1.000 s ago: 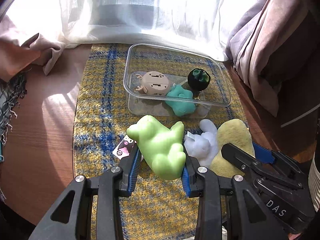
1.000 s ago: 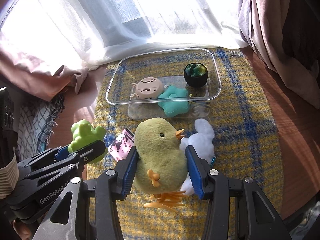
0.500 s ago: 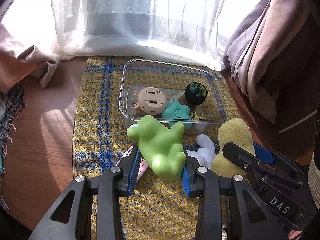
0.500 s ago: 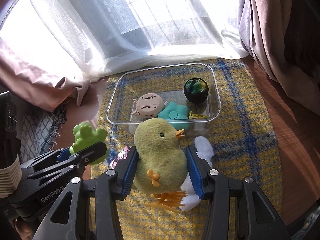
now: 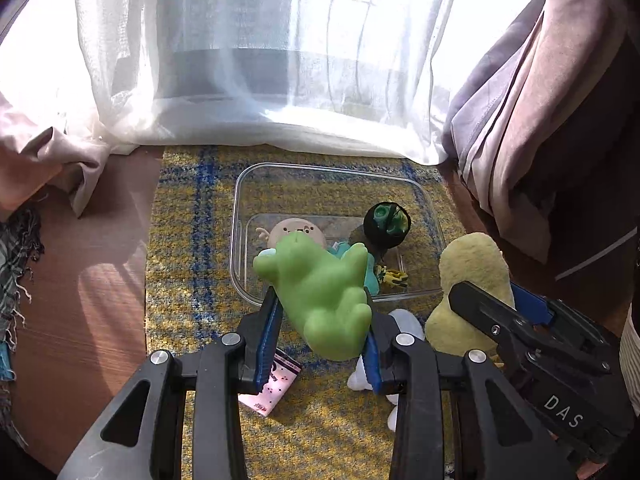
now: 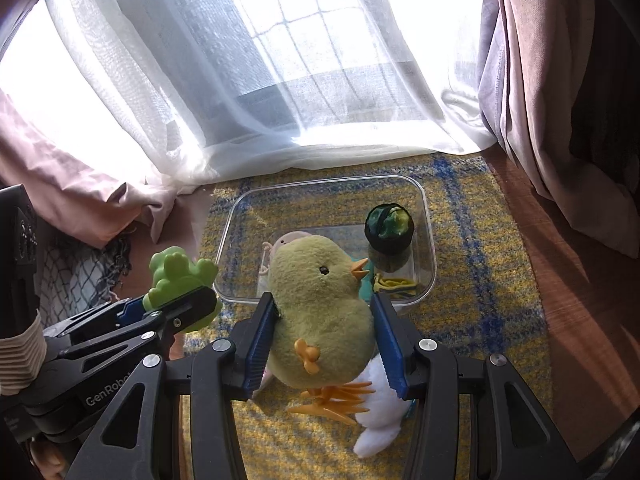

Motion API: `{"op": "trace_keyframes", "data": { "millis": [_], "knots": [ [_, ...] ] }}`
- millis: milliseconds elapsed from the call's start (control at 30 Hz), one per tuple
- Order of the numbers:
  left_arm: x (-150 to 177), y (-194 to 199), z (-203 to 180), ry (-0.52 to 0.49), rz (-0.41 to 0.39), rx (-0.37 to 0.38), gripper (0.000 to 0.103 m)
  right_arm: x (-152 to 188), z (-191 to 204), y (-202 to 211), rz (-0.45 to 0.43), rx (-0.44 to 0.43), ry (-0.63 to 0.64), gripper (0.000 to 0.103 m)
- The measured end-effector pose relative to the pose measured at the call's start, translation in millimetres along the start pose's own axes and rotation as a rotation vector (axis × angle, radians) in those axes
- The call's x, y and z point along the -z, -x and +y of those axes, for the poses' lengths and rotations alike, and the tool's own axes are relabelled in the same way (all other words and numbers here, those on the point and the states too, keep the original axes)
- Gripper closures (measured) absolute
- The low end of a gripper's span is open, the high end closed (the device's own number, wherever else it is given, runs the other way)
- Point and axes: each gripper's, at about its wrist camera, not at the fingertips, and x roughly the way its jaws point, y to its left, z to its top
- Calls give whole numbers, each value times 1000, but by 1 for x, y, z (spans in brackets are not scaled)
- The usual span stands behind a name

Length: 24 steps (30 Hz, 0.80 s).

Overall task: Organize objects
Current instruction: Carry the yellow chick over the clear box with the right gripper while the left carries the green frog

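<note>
My left gripper (image 5: 320,308) is shut on a green rubber frog (image 5: 320,292) and holds it above the mat, near the front rim of the clear plastic box (image 5: 332,170). My right gripper (image 6: 326,320) is shut on a yellow-green plush chick (image 6: 320,312), also lifted near the box (image 6: 430,220). The chick shows at the right in the left wrist view (image 5: 472,276); the frog shows at the left in the right wrist view (image 6: 180,276). In the box lie a beige round toy (image 5: 296,226), a teal toy (image 5: 340,250) and a black-green ball (image 6: 389,229).
A white plush toy (image 6: 378,416) and a pink card (image 5: 272,388) lie on the yellow-blue plaid mat (image 6: 472,280) below the grippers. White sheer curtains (image 6: 280,80) hang behind the box, heavier drapes (image 6: 560,100) at right. A fringed cloth (image 5: 16,264) lies at left.
Both grippers have risen from the mat with their toys and moved forward toward the box. The white plush and the pink card stay on the mat.
</note>
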Motion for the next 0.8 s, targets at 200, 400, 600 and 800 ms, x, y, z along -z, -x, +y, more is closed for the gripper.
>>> {"op": "trace_keyframes", "data": {
  "millis": [200, 400, 600, 800],
  "knots": [
    [-20, -9, 3, -15, 6, -23, 67, -20, -3, -12, 6, 16, -2, 55],
    [-35, -19, 3, -25, 29, -14, 67, -40, -2, -21, 13, 26, 9, 55],
    [-48, -38, 5, -28, 66, -26, 67, -56, -3, -41, 45, 39, 23, 55],
    [-54, -63, 10, -28, 115, -42, 67, -64, -8, -65, 85, 56, 21, 55]
  ]
}}
